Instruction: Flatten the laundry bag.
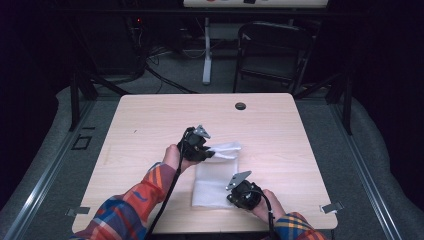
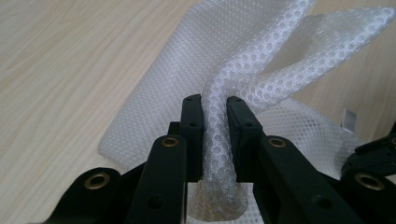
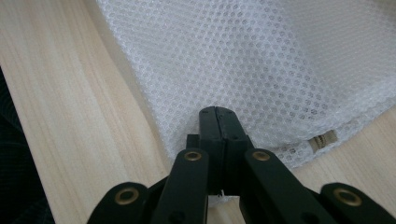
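A white mesh bag (image 1: 216, 182) lies on the wooden table (image 1: 150, 125), toward the near edge & a bit right of centre, most of it flat on the wood. Left gripper (image 1: 202, 150) is at the bag's far end, held by the person's left hand (image 1: 173, 157); the far part of the bag is lifted off the table & bunched, trailing to the right of the gripper. In the left gripper view the jaws pinch a rolled fold of mesh (image 2: 217, 140) between them, w/ two loose flaps of the bag (image 2: 280, 51) rising above the tips & the rest spread on the table behind. The other gripper's black parts (image 2: 373, 163) show at the lower right edge of that view. Right gripper (image 1: 239, 192) sits at the bag's near right corner, held by the right hand (image 1: 267, 205); grey plate on top, cable running back along the plaid sleeve (image 1: 300, 225). In the right gripper view (image 3: 218, 116) the jaws are pressed together on the bag's edge, a scrap of mesh showing below them; bag (image 3: 261, 70) lies flat ahead, w/ a small metal zipper end (image 3: 323, 139) at its hem to the right. Beyond the table: a dark folding chair (image 1: 272, 50) & a round dark cap (image 1: 240, 106) near the table's far edge.
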Demonstrator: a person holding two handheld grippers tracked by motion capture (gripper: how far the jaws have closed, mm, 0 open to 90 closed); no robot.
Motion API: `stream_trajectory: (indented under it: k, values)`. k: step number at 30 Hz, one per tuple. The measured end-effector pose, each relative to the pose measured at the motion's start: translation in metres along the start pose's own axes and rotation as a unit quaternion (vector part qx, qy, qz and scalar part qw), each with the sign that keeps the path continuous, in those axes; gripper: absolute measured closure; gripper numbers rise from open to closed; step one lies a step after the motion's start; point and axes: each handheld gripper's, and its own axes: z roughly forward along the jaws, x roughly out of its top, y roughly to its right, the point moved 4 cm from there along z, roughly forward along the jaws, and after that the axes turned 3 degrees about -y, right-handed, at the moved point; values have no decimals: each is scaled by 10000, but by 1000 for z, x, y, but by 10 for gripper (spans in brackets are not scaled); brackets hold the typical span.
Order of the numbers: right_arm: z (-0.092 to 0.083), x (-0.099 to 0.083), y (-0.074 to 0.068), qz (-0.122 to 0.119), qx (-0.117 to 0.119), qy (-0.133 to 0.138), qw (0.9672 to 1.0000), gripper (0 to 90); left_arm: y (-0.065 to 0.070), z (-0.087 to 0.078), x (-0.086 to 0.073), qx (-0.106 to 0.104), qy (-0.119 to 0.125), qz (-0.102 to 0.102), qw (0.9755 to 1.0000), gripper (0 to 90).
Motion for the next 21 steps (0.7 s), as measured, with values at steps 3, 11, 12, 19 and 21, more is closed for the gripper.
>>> stream_trajectory:
  k: [3,11,12,19,21]
  values:
    - [0,0,0,0,2,0,10000,900,-4,2,3,16,11,3,10000,785]
    - [0,0,0,-9,-13,-8,10000,900,-12,10,11,70,23,9,10000,786]
    - [0,0,0,-23,1,-23,10000,900,-13,11,12,78,29,-7,10000,786]
    - [0,0,0,-6,0,7,10000,900,-23,13,17,152,-18,2,9999,784]
    - [0,0,1,-41,-12,-27,10000,900,-26,14,19,155,-6,-38,9999,783]
